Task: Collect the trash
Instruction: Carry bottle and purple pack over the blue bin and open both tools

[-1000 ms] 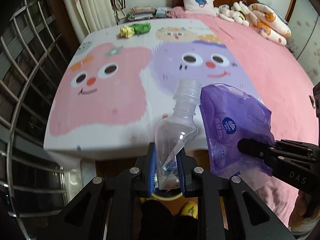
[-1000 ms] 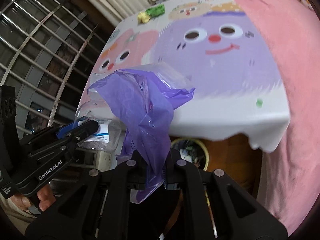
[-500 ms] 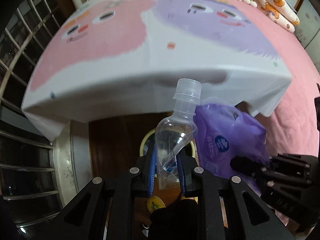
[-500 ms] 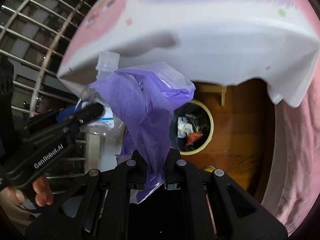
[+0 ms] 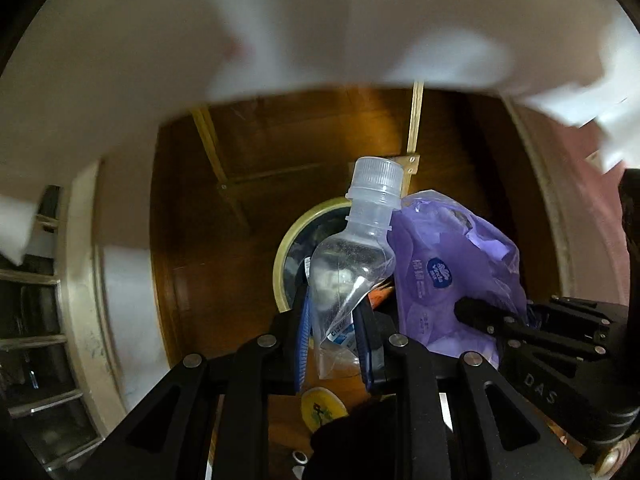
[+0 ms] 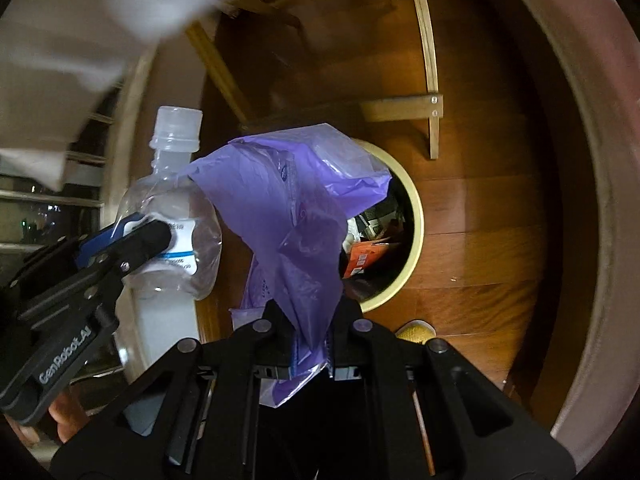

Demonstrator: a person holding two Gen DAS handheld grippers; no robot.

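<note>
My left gripper (image 5: 334, 332) is shut on a crushed clear plastic bottle (image 5: 352, 256) with a white cap, held upright; the bottle also shows in the right wrist view (image 6: 172, 200). My right gripper (image 6: 310, 336) is shut on a crumpled purple plastic wrapper (image 6: 296, 216), which shows beside the bottle in the left wrist view (image 5: 452, 268). Both are held above a round trash bin with a yellow rim (image 6: 416, 216), its rim also in the left wrist view (image 5: 282, 256), standing on the wooden floor. The bin holds several pieces of trash, including an orange carton (image 6: 368, 256).
The white edge of the bedsheet (image 5: 280, 32) hangs overhead. A wooden bed frame with light slats (image 6: 428, 72) stands behind the bin. A pale wall base and window bars (image 5: 48, 280) are at left. A yellow slipper (image 6: 416, 332) lies on the floor near the bin.
Both grippers have swung down from the bed top toward the floor, carrying the bottle and the wrapper. The bin now lies directly below them, larger in view.
</note>
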